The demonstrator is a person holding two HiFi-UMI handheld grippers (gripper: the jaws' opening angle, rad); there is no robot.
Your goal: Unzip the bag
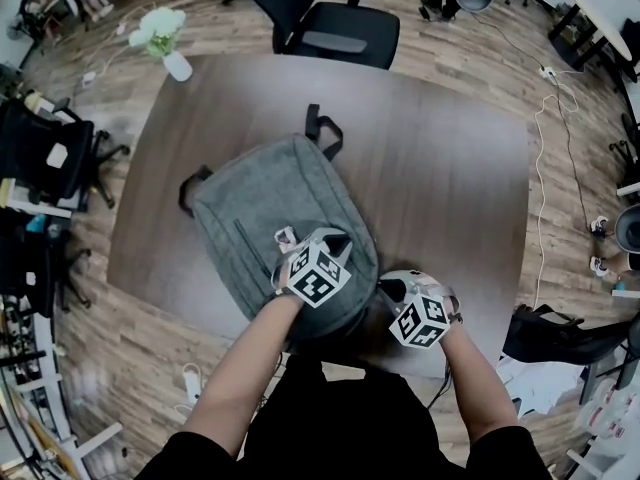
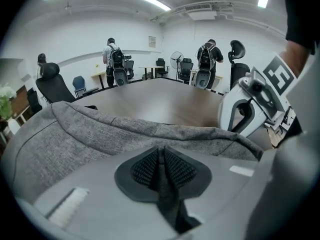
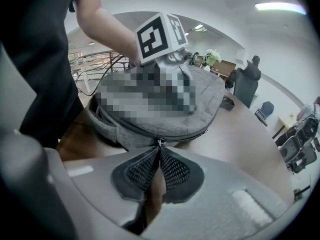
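Note:
A grey backpack (image 1: 265,203) lies flat on the brown table (image 1: 440,168). My left gripper (image 1: 322,240) rests on the bag's near end. In the left gripper view (image 2: 160,151) its pads pinch a fold of the grey backpack fabric (image 2: 75,134). My right gripper (image 1: 382,286) is at the bag's near right edge. In the right gripper view (image 3: 159,151) its jaws are shut with the zipper pull (image 3: 160,143) at their tips, on the zip line round the backpack (image 3: 165,119). Each gripper shows in the other's view, the right gripper (image 2: 250,104) and the left gripper (image 3: 162,39).
A white vase of flowers (image 1: 165,43) stands at the table's far left corner. A black office chair (image 1: 320,18) is behind the table and another chair (image 1: 45,153) at the left. People with backpacks (image 2: 115,59) stand far across the room.

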